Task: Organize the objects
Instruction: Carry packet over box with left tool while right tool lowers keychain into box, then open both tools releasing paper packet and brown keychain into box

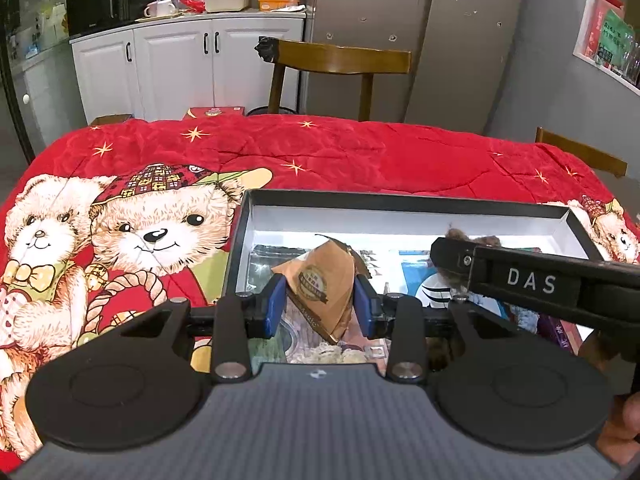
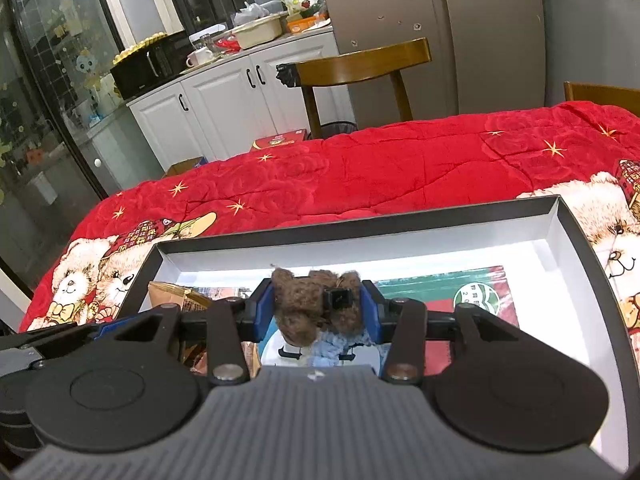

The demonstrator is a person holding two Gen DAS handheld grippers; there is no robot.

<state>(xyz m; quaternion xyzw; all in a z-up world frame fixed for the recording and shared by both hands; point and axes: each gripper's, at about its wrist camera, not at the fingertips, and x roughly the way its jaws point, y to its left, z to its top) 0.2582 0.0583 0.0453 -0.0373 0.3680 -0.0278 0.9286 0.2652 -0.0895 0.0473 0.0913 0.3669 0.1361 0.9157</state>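
While both of my tools hang over the open box (image 1: 576,220), each carries one item to be put away. My left gripper (image 1: 320,304) is closed partway on a brown paper packet (image 1: 320,276): the blue pads (image 1: 276,304) press its two sides, so the pointed pouch stands upright between them, above flat packets already lying on the box floor just below and ahead of the fingers. My right gripper (image 2: 316,308), seen to the right of the left one with its arm crossing that view, is likewise partway closed, clamped on a brown woolly toy (image 2: 312,300) with a pale blue knitted part beneath it; the soft body bulges between the pads. Below it lies a red-and-green printed packet (image 2: 448,292). Both tools point downward into the box, which I judge suits lowering each item into a free spot. The box rests on a red teddy-bear quilt (image 1: 360,152).
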